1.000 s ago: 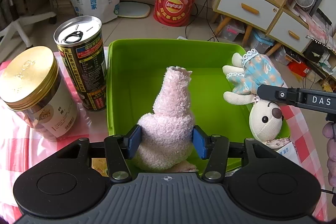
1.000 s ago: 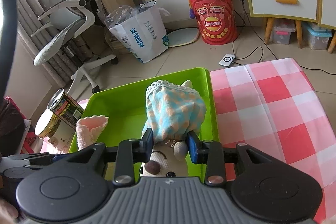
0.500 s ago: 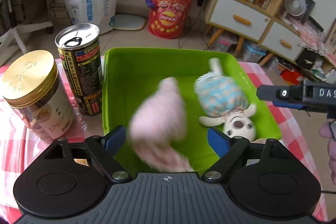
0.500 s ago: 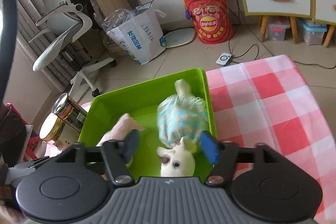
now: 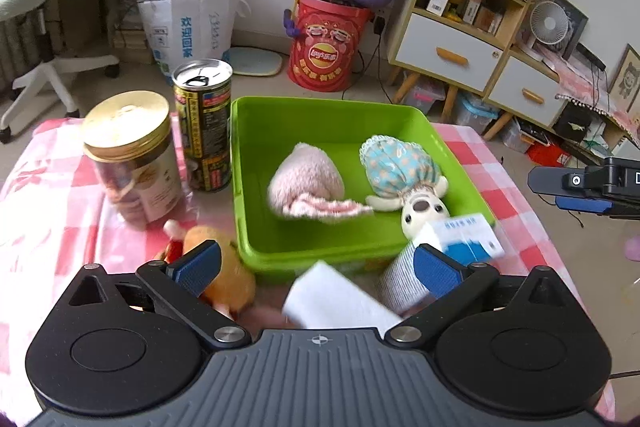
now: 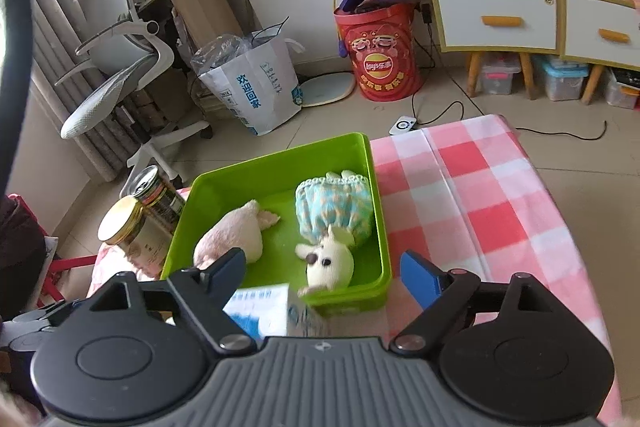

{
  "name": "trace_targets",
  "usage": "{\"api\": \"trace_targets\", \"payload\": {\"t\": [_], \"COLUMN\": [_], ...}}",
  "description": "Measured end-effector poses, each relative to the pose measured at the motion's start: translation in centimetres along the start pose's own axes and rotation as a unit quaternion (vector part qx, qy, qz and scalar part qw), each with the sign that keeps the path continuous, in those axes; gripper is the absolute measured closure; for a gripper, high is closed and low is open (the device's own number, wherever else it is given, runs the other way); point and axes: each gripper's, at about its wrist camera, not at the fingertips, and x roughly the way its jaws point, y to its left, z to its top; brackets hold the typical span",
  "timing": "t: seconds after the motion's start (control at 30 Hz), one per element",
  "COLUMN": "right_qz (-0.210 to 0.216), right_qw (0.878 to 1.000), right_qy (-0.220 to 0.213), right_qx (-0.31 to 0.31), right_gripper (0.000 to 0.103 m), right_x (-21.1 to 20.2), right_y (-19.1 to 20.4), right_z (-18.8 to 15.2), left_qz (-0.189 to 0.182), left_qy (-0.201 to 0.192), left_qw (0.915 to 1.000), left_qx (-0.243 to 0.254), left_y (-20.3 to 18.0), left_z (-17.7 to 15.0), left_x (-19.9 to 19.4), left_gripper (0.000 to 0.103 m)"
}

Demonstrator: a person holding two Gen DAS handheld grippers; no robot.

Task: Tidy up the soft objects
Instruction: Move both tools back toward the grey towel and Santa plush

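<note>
A pink fluffy plush [image 5: 306, 181] [image 6: 230, 237] and a white rabbit doll in a blue dress [image 5: 404, 175] [image 6: 334, 223] lie loose inside the green tray [image 5: 256, 227] [image 6: 382, 227]. My left gripper [image 5: 316, 263] hangs back from the tray's near rim, its jaws opening wide with nothing gripped. An orange plush toy [image 5: 224, 267] lies on the cloth by its left finger. My right gripper [image 6: 322, 269] is also pulled back near the tray's front corner, jaws opening and holding nothing. It shows at the right edge in the left wrist view [image 5: 584, 187].
A gold-lidded jar [image 5: 130, 155] and a tall can [image 5: 204, 125] stand left of the tray. A blue-and-white carton [image 5: 466, 233] [image 6: 264, 311], a white block [image 5: 340, 303] and a grey striped item [image 5: 400, 279] lie in front of it. The red-checked cloth [image 6: 480, 195] stretches right.
Both grippers opened and let go of the pink plush and the rabbit doll, which dropped flat into the tray. Both grippers drew back and rose from the tray.
</note>
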Motion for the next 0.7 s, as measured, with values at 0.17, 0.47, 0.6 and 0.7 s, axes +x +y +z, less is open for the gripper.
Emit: {"api": "trace_targets", "payload": {"t": [0.17, 0.47, 0.6, 0.7], "right_qz": [-0.006, -0.022, -0.023, -0.02], "right_qw": [1.0, 0.999, 1.0, 1.0], "right_qy": [0.002, 0.02, 0.018, 0.015], "right_qx": [0.01, 0.011, 0.002, -0.002], "right_gripper": [0.032, 0.029, 0.028, 0.027], "right_x": [-2.3, -5.5, -6.4, -6.6], "right_y": [0.4, 1.2, 1.8, 2.2], "right_z": [-1.9, -5.1, -6.4, -7.7], "left_qz": [0.005, 0.015, 0.015, 0.017], "left_qy": [-0.005, 0.006, 0.005, 0.003], "left_qw": [0.9999, 0.9997, 0.9996, 0.9994], "left_qx": [0.011, 0.02, 0.023, 0.029], "left_y": [-0.2, -0.6, -0.7, -0.8], "left_z": [-1.7, -5.2, -6.7, -7.6], "left_x": [-2.9, -6.4, -7.2, -7.5], "left_gripper": [0.005, 0.005, 0.005, 0.005]}}
